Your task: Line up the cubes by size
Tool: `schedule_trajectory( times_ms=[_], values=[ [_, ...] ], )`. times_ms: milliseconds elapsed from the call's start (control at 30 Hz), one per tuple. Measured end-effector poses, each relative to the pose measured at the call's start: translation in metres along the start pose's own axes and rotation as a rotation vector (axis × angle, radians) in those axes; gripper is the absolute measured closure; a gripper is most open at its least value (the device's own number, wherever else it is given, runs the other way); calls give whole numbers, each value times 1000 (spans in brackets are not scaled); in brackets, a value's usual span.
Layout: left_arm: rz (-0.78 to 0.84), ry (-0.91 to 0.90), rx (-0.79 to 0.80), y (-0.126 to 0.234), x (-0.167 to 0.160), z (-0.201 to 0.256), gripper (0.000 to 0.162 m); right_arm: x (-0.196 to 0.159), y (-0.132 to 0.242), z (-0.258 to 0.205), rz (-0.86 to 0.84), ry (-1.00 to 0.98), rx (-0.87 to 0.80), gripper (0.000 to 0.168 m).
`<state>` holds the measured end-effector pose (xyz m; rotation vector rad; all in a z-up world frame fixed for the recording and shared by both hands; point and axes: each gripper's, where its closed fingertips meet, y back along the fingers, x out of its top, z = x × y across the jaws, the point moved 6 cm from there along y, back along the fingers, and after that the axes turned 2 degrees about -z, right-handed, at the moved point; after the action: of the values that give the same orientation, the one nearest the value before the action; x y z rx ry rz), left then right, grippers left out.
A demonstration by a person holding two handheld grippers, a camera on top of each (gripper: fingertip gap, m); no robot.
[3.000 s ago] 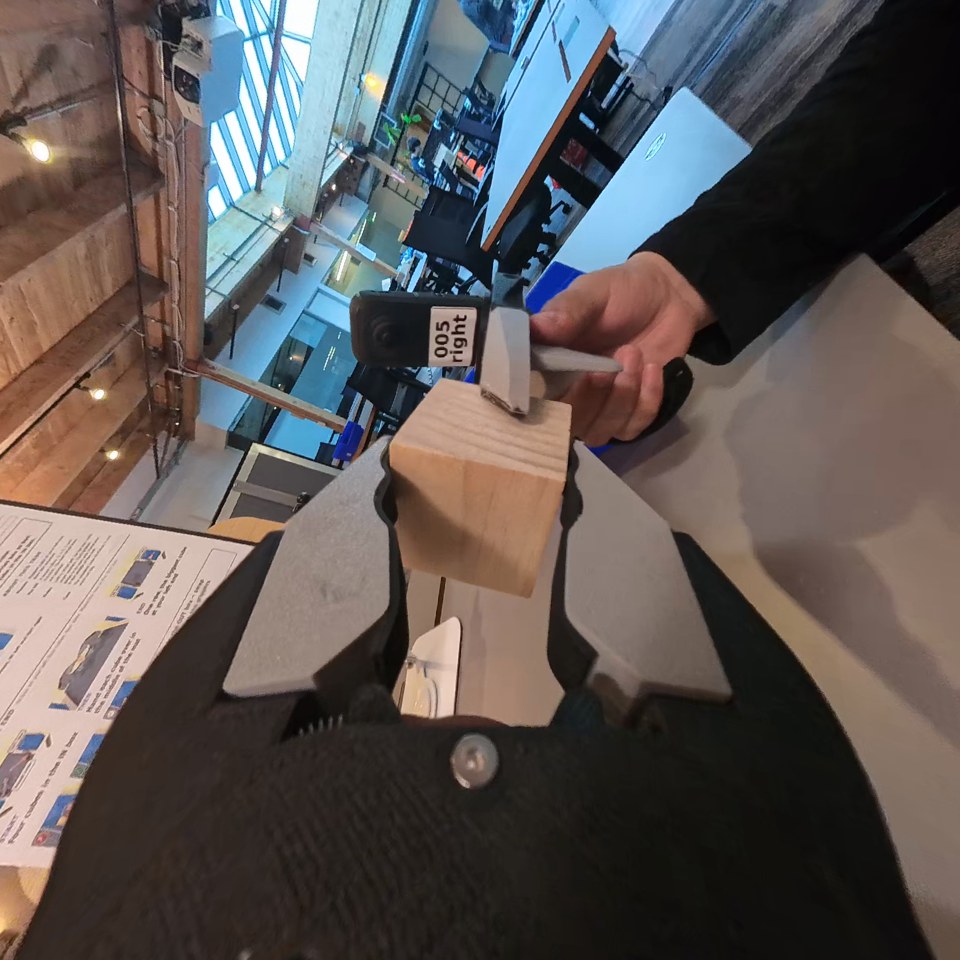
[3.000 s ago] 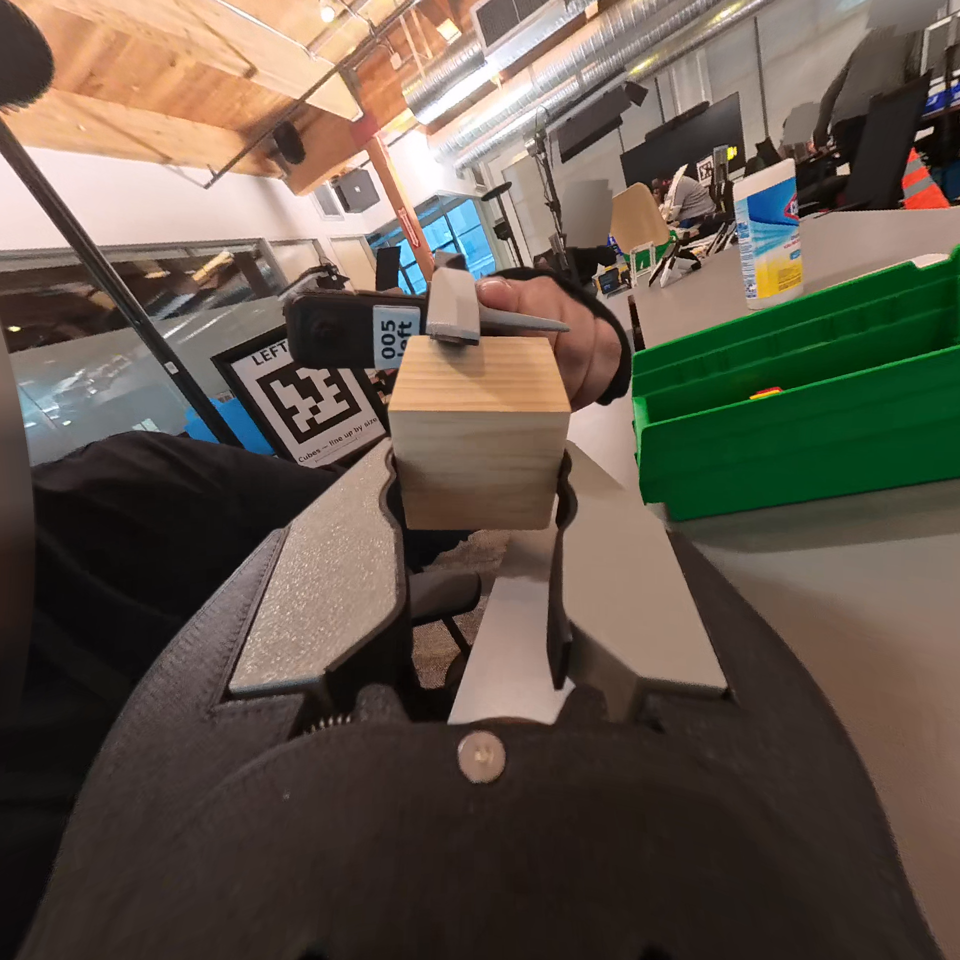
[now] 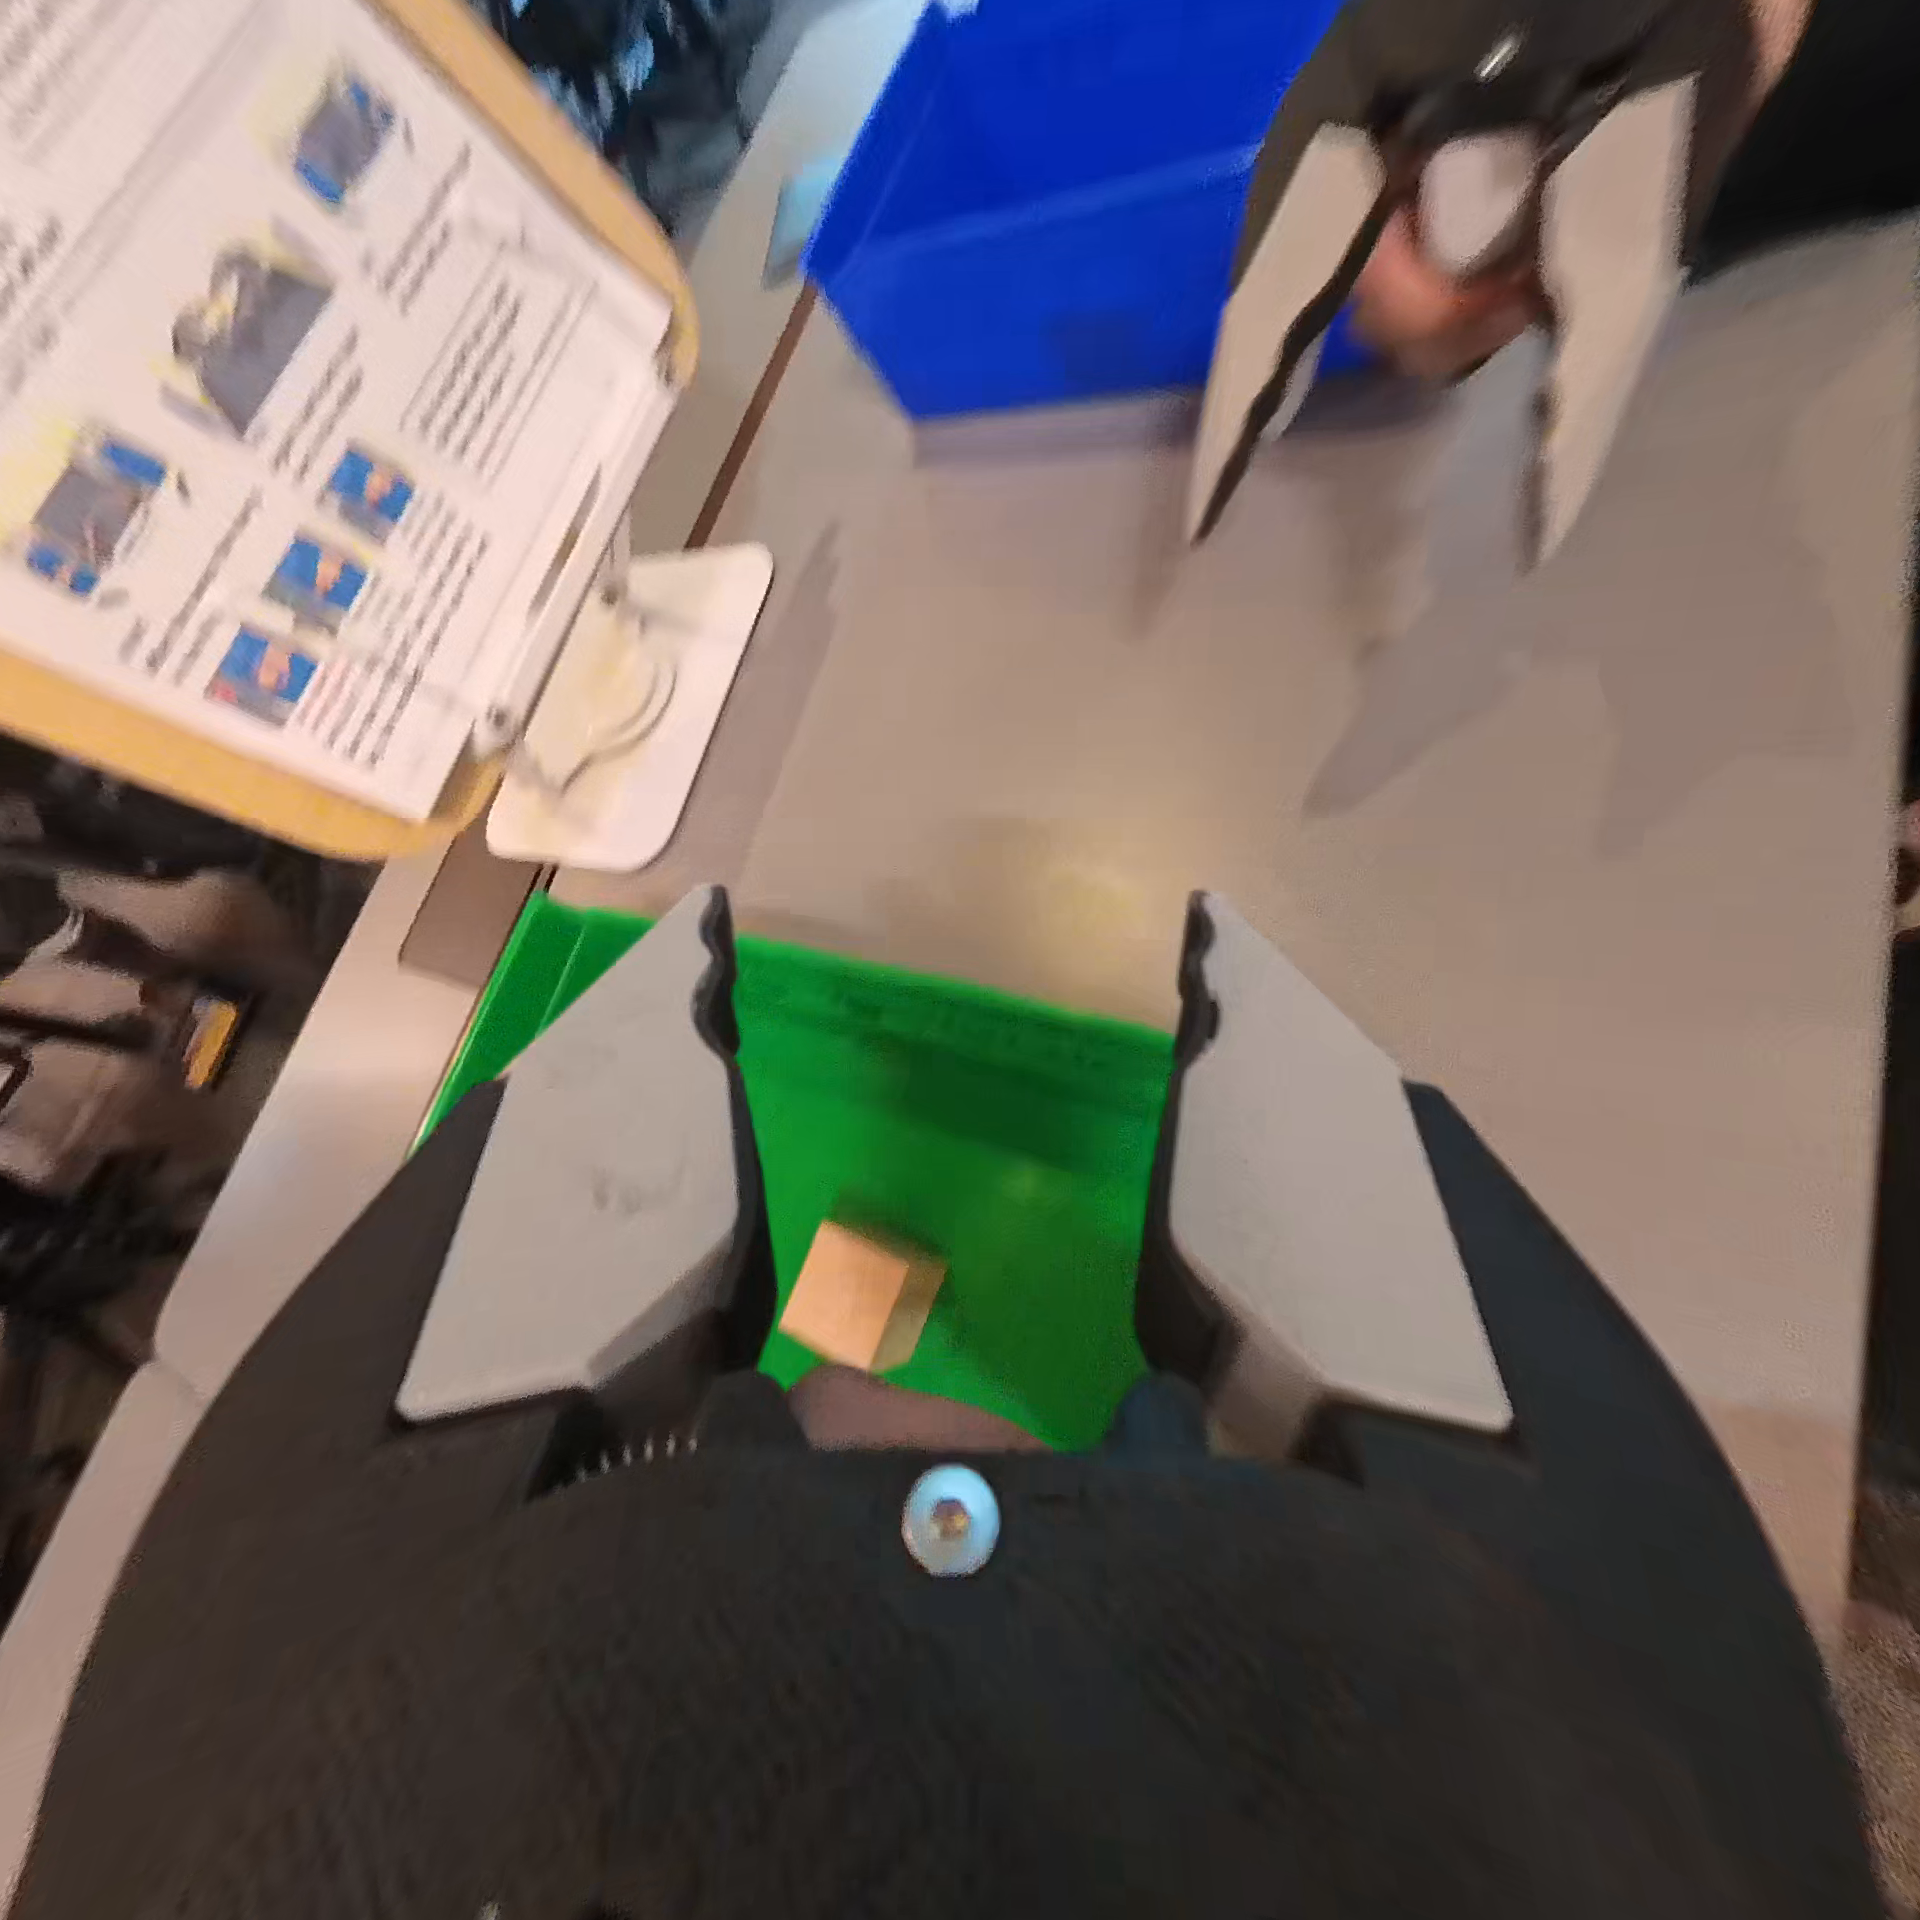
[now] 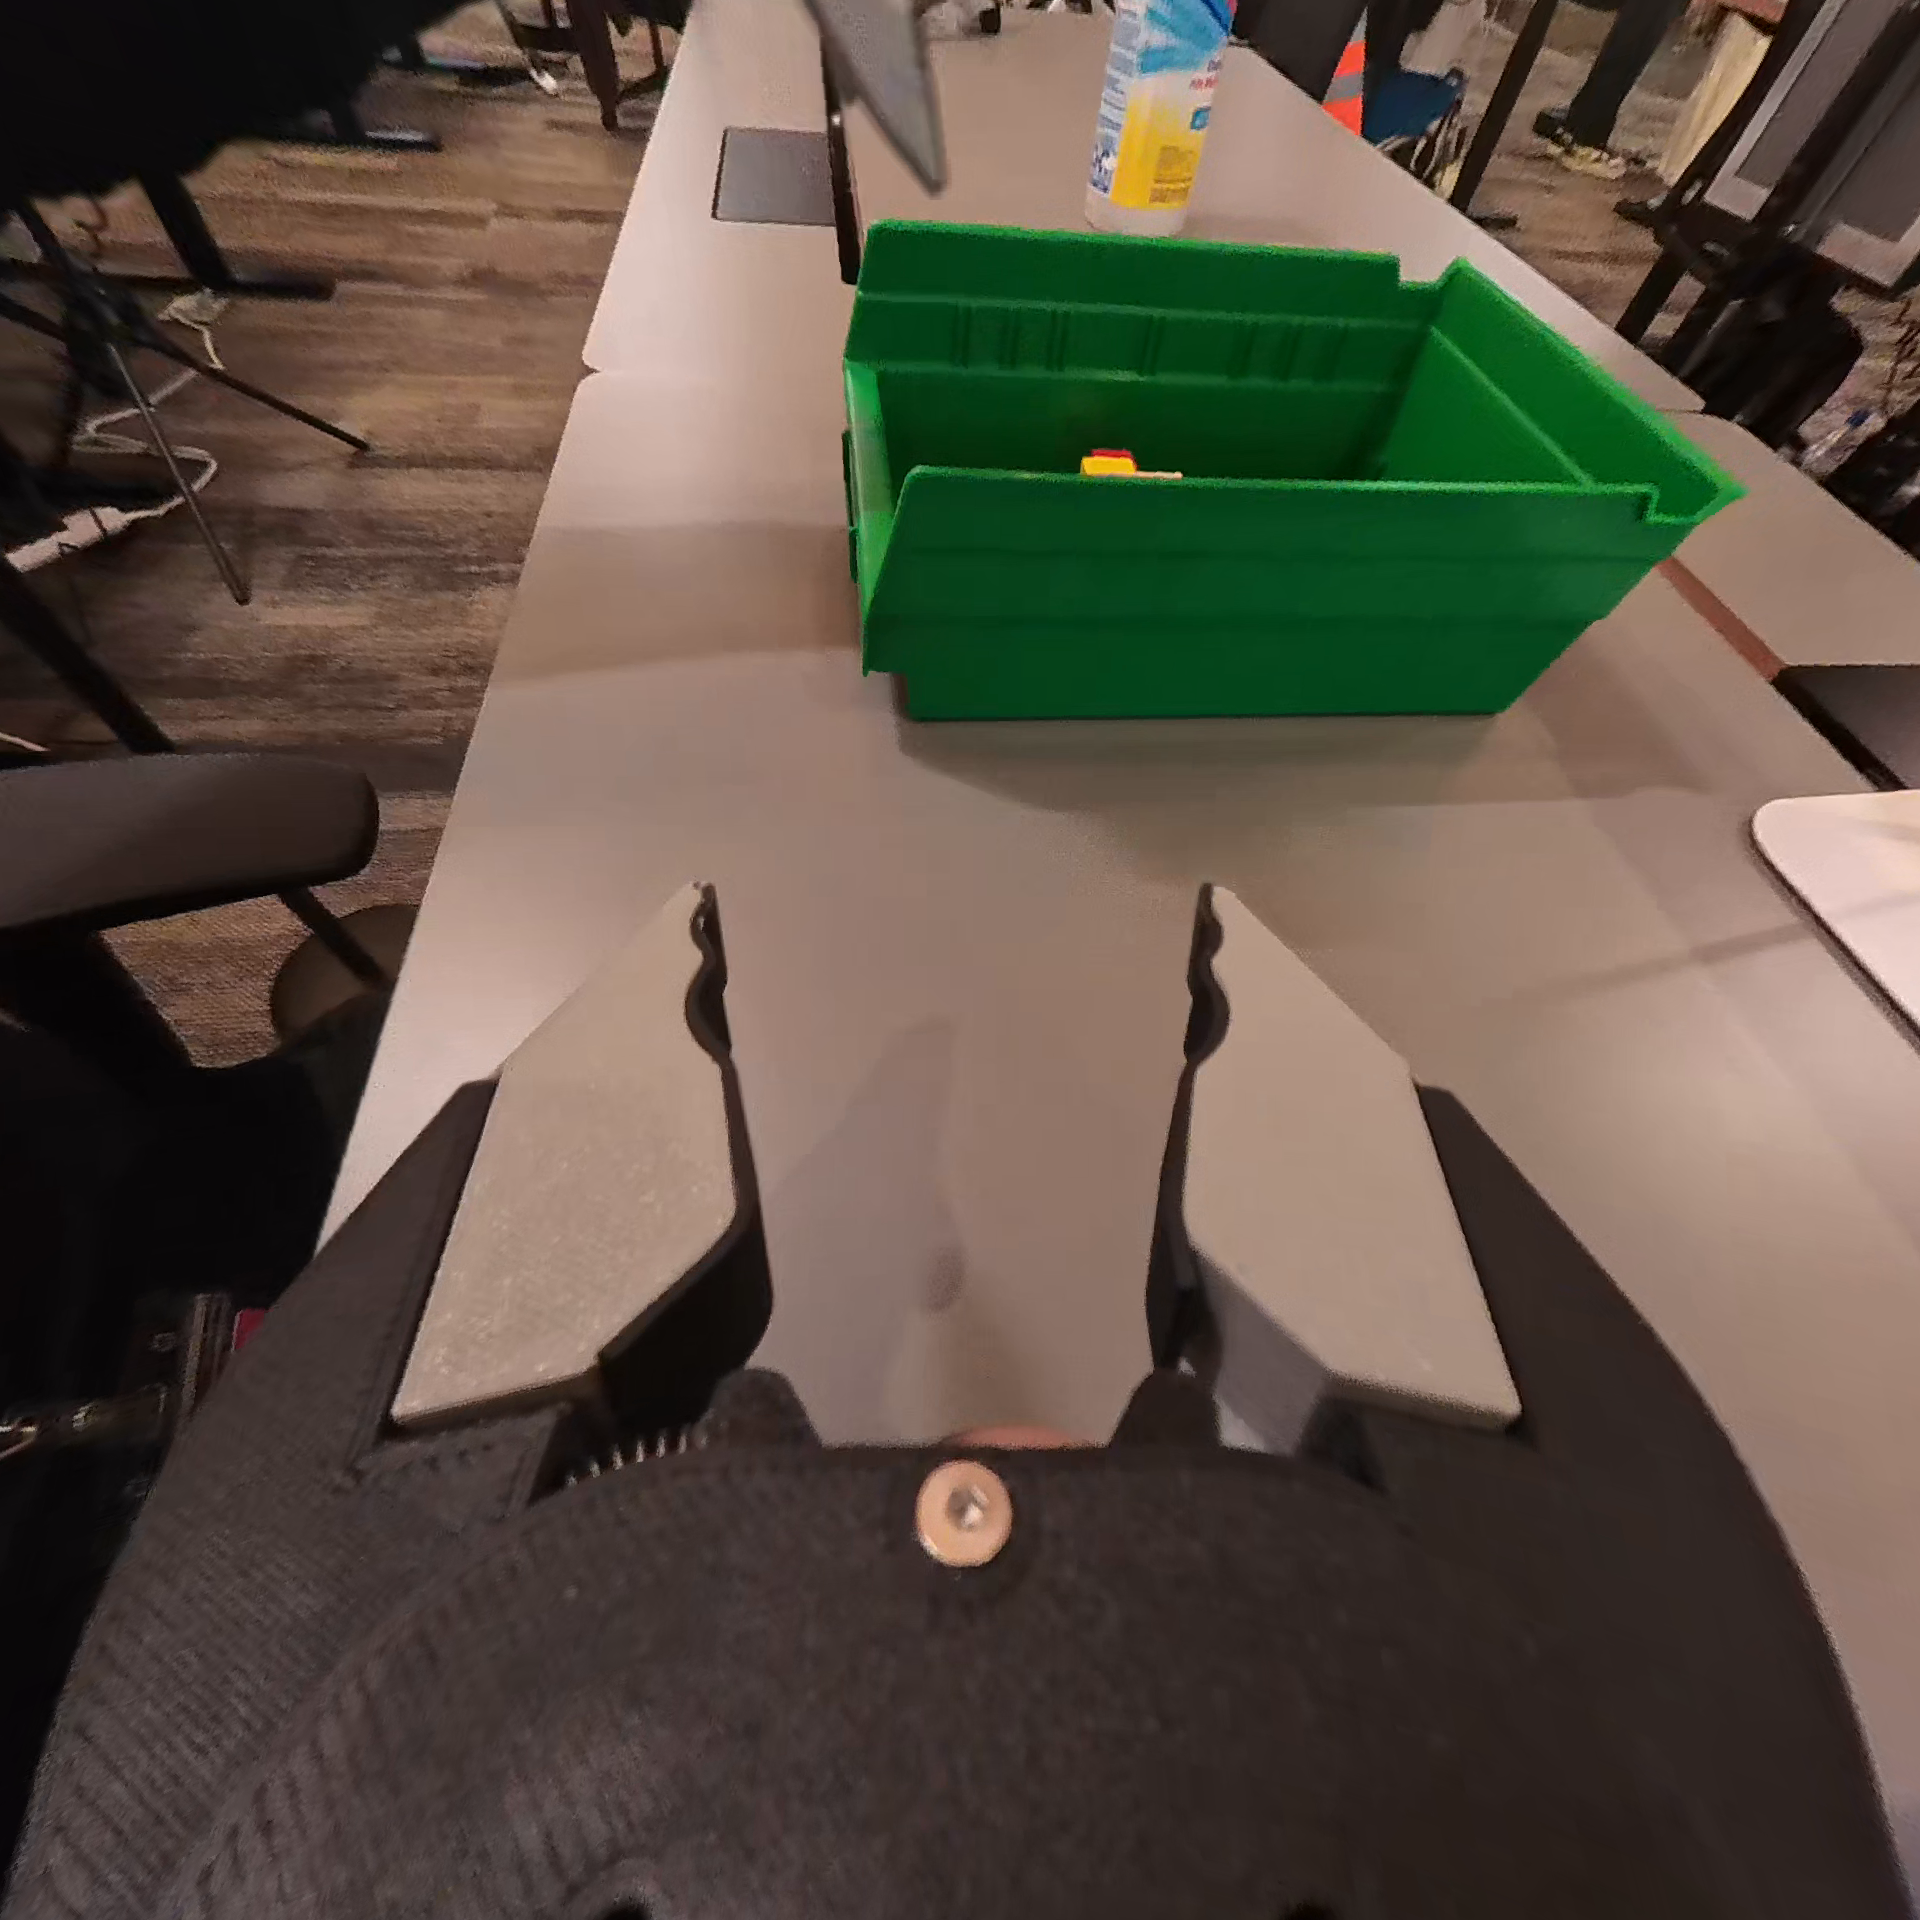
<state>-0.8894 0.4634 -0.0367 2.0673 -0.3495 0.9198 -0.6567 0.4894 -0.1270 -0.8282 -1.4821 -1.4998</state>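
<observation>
Below the left tongs [image 3: 951,977], hanging spread and empty over the green bin [image 3: 935,1049], a wooden cube [image 3: 860,1311] lies on the bin's floor, showing in the gap between the two fingers, nearer the left-hand one. That view is smeared with motion, so I cannot tell how high the tongs hang above it. Farther off and to their right, over the grey table [image 4: 935,831], the right tongs [image 4: 951,966] are spread too and hold nothing; ahead of them stands the same bin, with something small, yellow and red, just peeping over its front wall [image 4: 1107,462]. A spray bottle [image 4: 1148,114] stands beyond the bin, and a blue bin [image 3: 1039,208] sits behind the right tongs as the left ones see them. No cube stands on the table in either view, so the line looks not yet begun; this reads as the fetching step. The next move, I'd say, asks the left tongs to go down around the cube, square to its faces, and pinch it before lifting clear of the bin walls.
</observation>
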Motion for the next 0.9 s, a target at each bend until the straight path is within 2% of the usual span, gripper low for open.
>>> schedule_trajectory(
  times_ms=[233, 367, 567, 633, 667, 700, 800, 900],
  values=[
    [-313, -80, -24, -33, -63, -31, 92, -10, -3, 8, -9, -67, 16, 80],
    [-471, -91, -134, -53, -99, -33, 97, -9, -1, 9, 6, -80, 26, 80],
    [-662, -135, -184, -81, -146, -38, 91, -8, 0, 9, 15, -93, 43, 81],
    [-729, -149, -216, -86, -158, -36, 94, -7, 1, 9, 22, -92, 45, 81],
    [-714, -139, -222, -88, -155, -38, 108, -7, 2, 9, 24, -91, 45, 82],
    [-726, -156, -220, -89, -154, -39, 115, -6, 3, 9, 26, -92, 45, 83],
    [-730, -214, -225, -86, -146, -37, 117, -7, 4, 11, 31, -106, 41, 86],
    [-594, -254, -104, -74, -113, -43, 117, -6, 6, 13, 45, -144, 57, 86]
  ],
)
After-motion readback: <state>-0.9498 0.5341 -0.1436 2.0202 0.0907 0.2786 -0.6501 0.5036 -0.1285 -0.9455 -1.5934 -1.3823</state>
